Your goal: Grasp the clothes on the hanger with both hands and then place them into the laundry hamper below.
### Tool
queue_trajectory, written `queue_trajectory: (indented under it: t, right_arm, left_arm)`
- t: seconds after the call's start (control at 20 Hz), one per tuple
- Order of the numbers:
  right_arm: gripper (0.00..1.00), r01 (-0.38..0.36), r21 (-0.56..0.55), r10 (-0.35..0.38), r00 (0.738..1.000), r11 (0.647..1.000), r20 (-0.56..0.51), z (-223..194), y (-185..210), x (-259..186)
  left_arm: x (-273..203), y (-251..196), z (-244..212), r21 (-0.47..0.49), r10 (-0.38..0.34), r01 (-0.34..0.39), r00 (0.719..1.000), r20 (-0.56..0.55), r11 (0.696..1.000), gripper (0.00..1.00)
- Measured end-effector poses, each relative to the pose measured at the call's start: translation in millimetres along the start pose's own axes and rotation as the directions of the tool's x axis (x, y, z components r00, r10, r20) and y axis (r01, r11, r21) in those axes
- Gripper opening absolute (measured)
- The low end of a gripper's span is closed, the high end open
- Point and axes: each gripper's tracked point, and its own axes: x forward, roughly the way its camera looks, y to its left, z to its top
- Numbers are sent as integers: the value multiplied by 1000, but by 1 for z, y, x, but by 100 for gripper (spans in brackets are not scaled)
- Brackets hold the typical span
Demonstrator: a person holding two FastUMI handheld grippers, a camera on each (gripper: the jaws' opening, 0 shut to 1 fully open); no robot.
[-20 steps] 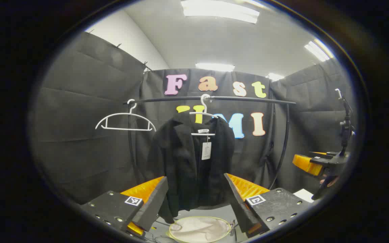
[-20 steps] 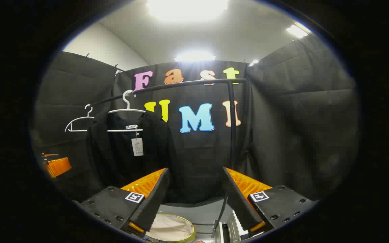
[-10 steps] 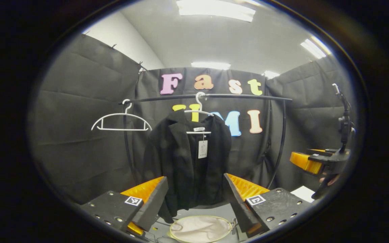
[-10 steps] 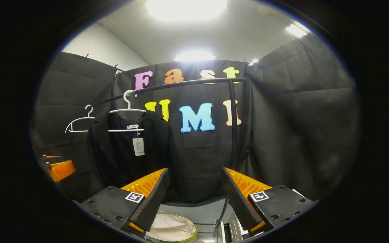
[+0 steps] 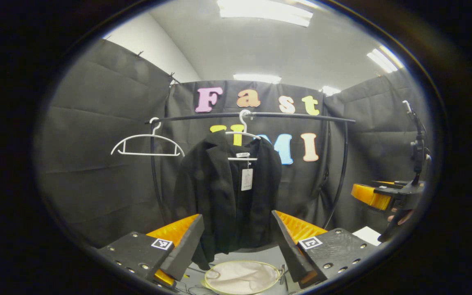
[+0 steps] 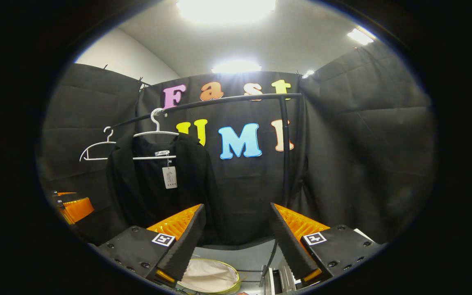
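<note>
**Black jacket on rail, both tongs empty**

One black jacket [image 5: 228, 196], lapelled, white tag at the collar, hangs on a white hanger [image 5: 242, 137] straight ahead of the left tongs [image 5: 238, 246]. Second hanger [image 5: 146, 143], bare, ahead-left. One hamper [image 5: 242, 277] below, between the fingers. Left tongs and right tongs [image 6: 238, 246] both spread wide, gripping nothing.

Each gripper, the left gripper [image 5: 236, 241] and the right gripper [image 6: 236, 241], has two wedge-shaped jaws with ridged inner faces. They sit on black blocks studded with screws, each block bearing a small square black-and-white marker [image 5: 162, 243].
</note>
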Motion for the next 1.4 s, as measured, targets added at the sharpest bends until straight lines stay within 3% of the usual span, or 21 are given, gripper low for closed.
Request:
queue_trajectory:
  t: [0.55, 0.75, 0.95, 1.0, 1.1, 1.25, 1.3, 1.4]
  right_arm:
    - [98, -46, 6, 46, 998, 999, -43, -11, 6, 48]
    - [98, -116, 25, 117, 991, 993, -70, -19, 13, 86]
    - [93, -195, 13, 195, 979, 981, -51, -15, 25, 129]
    - [98, -219, 15, 219, 975, 976, -47, -14, 29, 138]
    - [98, -271, 16, 271, 962, 963, -36, -14, 37, 153]
    - [98, -336, 12, 336, 942, 942, -24, -16, 43, 174]
    - [93, -356, 20, 357, 934, 934, -23, -18, 45, 180]
    - [98, -383, 37, 384, 923, 923, -25, -21, 47, 194]
  left_arm:
    - [29, 1, 3, -4, 65, -65, 997, -33, 998, 94]
    - [59, 0, 10, 17, 140, -139, 990, -32, 990, 94]
    - [98, 0, 22, -30, 220, -220, 975, -14, 975, 94]
    - [110, 1, 24, -40, 235, -235, 972, -11, 971, 94]
    - [132, -1, 28, -56, 257, -257, 966, 0, 965, 94]
    - [163, 8, 29, -35, 326, -325, 945, 12, 945, 94]
    - [173, 14, 28, -24, 353, -353, 935, 13, 935, 94]
    - [194, 22, 26, -19, 394, -394, 919, 9, 919, 94]
